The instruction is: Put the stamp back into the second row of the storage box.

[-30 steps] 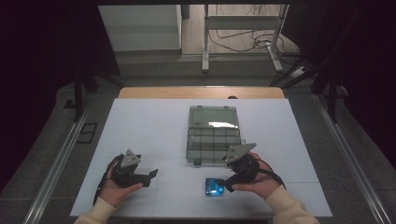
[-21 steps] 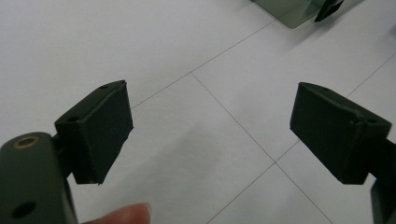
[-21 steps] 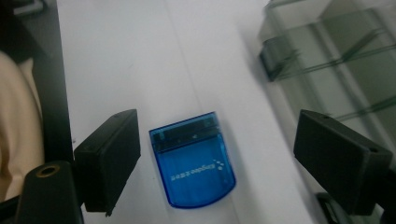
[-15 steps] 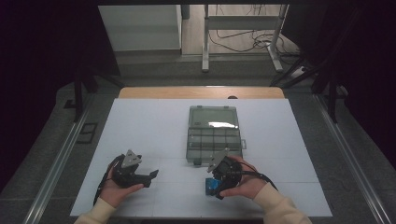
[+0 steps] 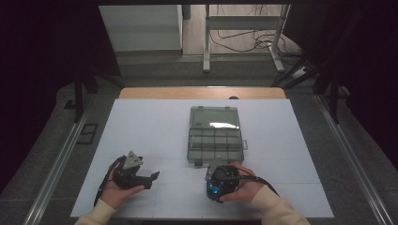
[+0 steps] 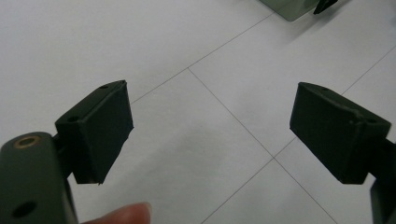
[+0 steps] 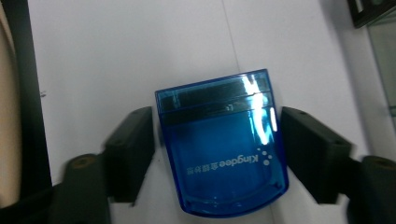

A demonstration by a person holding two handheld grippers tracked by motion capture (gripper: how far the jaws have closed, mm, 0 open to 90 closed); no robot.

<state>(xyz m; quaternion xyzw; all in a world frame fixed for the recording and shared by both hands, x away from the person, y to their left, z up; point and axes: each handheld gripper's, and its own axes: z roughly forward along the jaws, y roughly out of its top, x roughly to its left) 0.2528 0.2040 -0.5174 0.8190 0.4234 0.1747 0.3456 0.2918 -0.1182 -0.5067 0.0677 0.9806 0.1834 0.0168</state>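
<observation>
A small clear blue plastic box (image 7: 223, 161) with white lettering lies flat on the white table (image 5: 155, 136) near the front edge. My right gripper (image 7: 217, 149) points down over it, and its two black pads sit against the box's left and right sides. From above, the blue box (image 5: 211, 190) glows under the right gripper (image 5: 217, 186), with a hand wrapped round the gripper. My left gripper (image 5: 151, 180) rests at the front left in the other hand. The left gripper (image 6: 210, 130) is wide open over bare table.
A grey-green compartment case (image 5: 216, 136) lies open in the middle of the table, just beyond the right gripper. One corner of the case (image 6: 289, 7) appears past the left jaws. A cable trails from each gripper towards the front edge.
My right gripper has swung left and tipped down over the blue box, and its jaws now flank the box. The left gripper has stayed in place.
</observation>
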